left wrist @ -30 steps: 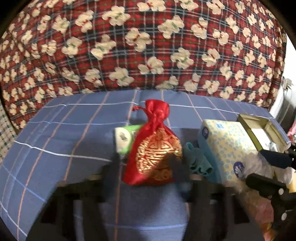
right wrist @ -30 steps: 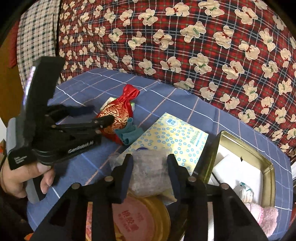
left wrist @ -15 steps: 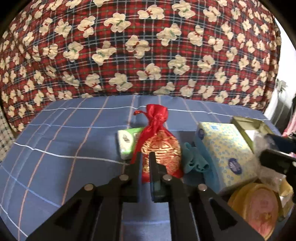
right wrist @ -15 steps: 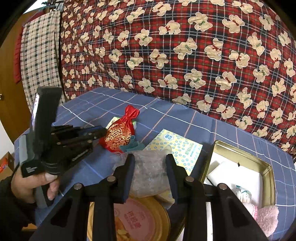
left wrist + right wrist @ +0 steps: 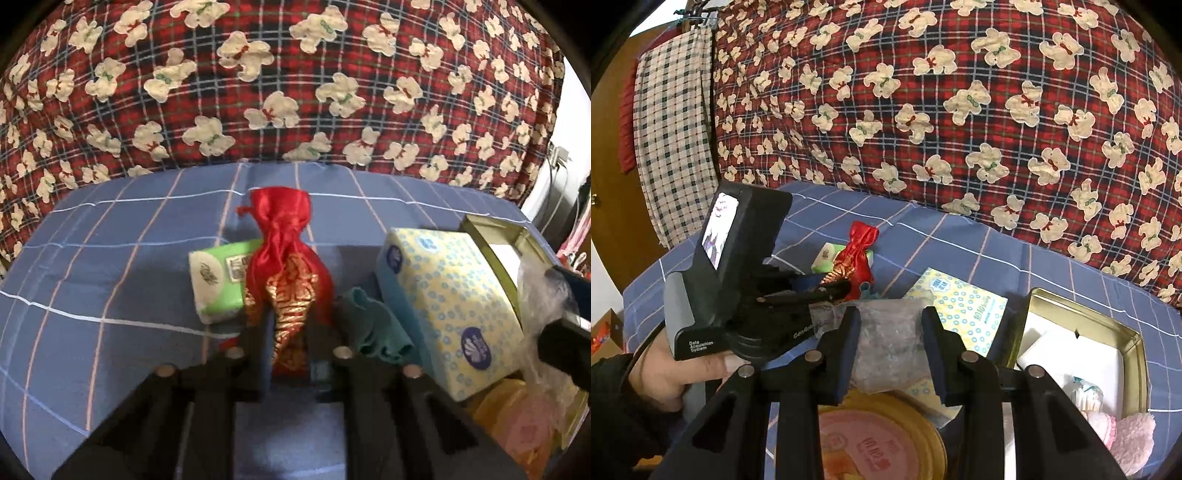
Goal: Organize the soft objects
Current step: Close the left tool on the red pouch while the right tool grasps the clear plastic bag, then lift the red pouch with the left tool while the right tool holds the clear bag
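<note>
On the blue checked bed sheet (image 5: pixel 110 258), the left tool (image 5: pixel 288 354) has just been closing and pinches the satin red pouch (image 5: pixel 284 266), gold-embroidered, beside a green tissue pack (image 5: pixel 218 284). Nearer right, the right tool (image 5: pixel 890 343) grips a crinkly clear plastic bag (image 5: pixel 886 332) over a round tin (image 5: pixel 879 443).

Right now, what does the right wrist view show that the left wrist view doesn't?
Only the right wrist view: the hand holding the left gripper, the tin's white contents, a pink towel, and the checked cloth hanging at left.

Only the left wrist view: the left gripper pinching the red pouch, and the teal cloth in full.

Both: pouch, green pack, tissue box, and the clear bag held by the right gripper.
</note>
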A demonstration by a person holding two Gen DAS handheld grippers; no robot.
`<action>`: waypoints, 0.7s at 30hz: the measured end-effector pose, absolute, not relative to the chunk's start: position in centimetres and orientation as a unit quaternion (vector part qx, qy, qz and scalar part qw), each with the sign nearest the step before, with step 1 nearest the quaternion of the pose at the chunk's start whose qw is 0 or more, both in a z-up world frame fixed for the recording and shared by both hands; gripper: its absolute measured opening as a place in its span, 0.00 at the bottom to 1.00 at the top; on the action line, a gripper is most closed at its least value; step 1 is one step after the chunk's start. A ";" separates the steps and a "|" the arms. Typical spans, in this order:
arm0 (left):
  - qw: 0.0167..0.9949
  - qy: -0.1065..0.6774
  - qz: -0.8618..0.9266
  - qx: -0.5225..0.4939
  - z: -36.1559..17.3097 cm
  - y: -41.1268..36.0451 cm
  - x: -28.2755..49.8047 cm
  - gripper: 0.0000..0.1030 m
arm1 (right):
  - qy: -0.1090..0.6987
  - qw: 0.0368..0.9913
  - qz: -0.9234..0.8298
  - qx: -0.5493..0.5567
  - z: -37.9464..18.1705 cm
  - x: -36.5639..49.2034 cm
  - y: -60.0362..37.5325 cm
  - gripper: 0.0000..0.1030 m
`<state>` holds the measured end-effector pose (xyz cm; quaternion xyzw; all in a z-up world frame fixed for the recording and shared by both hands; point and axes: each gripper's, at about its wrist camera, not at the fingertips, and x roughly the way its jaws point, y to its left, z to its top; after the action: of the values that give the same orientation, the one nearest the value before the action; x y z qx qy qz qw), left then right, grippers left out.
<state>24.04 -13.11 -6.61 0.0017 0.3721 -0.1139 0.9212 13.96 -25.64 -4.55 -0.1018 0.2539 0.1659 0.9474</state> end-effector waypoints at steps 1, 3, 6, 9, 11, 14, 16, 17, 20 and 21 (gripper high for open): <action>0.920 0.374 -0.120 0.000 -6.7 -13.1 23.9 0.08 | 0.252 0.948 0.166 -0.099 -4.5 13.9 -25.7 0.36; 0.921 0.369 -0.125 0.005 -6.6 -13.4 23.4 0.08 | 0.245 0.951 0.165 -0.092 -4.3 13.6 -26.0 0.36; 0.934 0.338 -0.115 0.009 -5.8 -13.2 22.1 0.08 | 0.225 0.957 0.164 -0.085 -3.9 12.7 -26.4 0.36; 0.949 0.295 -0.109 -0.006 -4.9 -12.4 20.2 0.08 | 0.209 0.961 0.161 -0.082 -3.7 12.1 -26.6 0.36; 0.958 0.269 -0.104 -0.014 -4.4 -12.0 19.2 0.08 | 0.201 0.963 0.164 -0.076 -3.6 11.8 -26.7 0.36; 0.965 0.240 -0.097 -0.033 -3.9 -10.9 18.2 0.08 | 0.189 0.965 0.169 -0.063 -3.5 11.4 -27.0 0.36; 0.966 0.236 -0.095 -0.046 -3.8 -10.3 17.9 0.08 | 0.184 0.966 0.173 -0.057 -3.6 11.1 -27.1 0.36; 0.967 0.234 -0.091 -0.051 -3.8 -10.0 17.7 0.08 | 0.181 0.967 0.174 -0.053 -3.6 11.0 -27.1 0.36; 0.968 0.229 -0.085 -0.064 -3.8 -9.5 17.1 0.08 | 0.177 0.967 0.176 -0.050 -3.7 10.8 -27.0 0.36; 0.968 0.226 -0.084 -0.065 -3.7 -9.4 16.8 0.08 | 0.176 0.967 0.177 -0.049 -3.8 10.7 -27.0 0.36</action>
<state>16.75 -9.41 -3.74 -0.0648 0.2264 -0.0841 0.9682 10.67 -27.01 -3.78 -0.0487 0.1761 0.1774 0.9670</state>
